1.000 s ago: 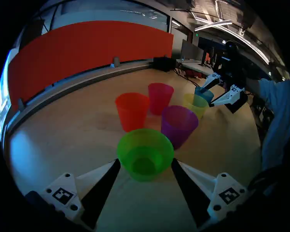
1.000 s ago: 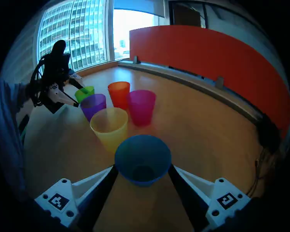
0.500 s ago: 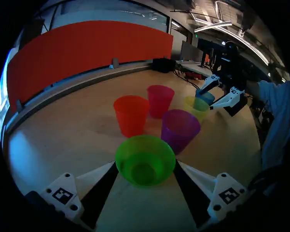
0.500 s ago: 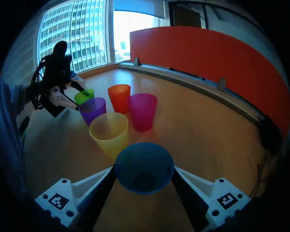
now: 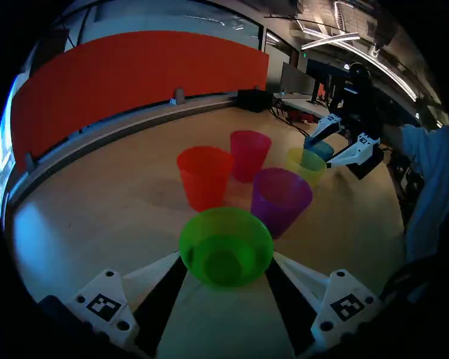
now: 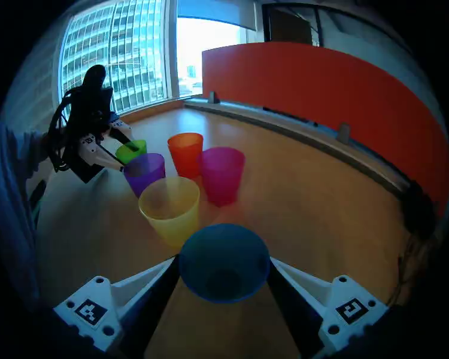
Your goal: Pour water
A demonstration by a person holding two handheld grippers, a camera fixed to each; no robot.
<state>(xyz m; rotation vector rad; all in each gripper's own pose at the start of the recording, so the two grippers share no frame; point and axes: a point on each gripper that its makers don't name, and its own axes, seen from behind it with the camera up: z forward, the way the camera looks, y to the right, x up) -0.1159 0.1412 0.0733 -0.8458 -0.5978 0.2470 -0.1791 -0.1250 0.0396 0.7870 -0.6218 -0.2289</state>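
Note:
In the left gripper view my left gripper [image 5: 225, 258] is shut on a green cup [image 5: 226, 239], both fingers pressing its sides. Beyond it stand an orange cup [image 5: 204, 176], a magenta cup [image 5: 249, 154], a purple cup [image 5: 280, 199] and a yellow cup [image 5: 305, 164]. Farther right, the right gripper [image 5: 339, 143] holds a blue cup [image 5: 319, 148]. In the right gripper view my right gripper [image 6: 223, 262] is shut on the blue cup [image 6: 224, 281], with the yellow cup [image 6: 170, 209] just ahead of it. I see no water in either held cup.
All the cups stand on a wooden table [image 5: 105, 197]. An orange partition [image 5: 134, 78] runs along its far edge. A person's sleeve [image 5: 431, 179] is at the right in the left gripper view. The left gripper [image 6: 114, 151] with the green cup [image 6: 131, 150] is at the table's left.
The left gripper's fingers have drawn in a little on the green cup. Both held cups have shifted slightly toward their cameras. The standing cups have not moved.

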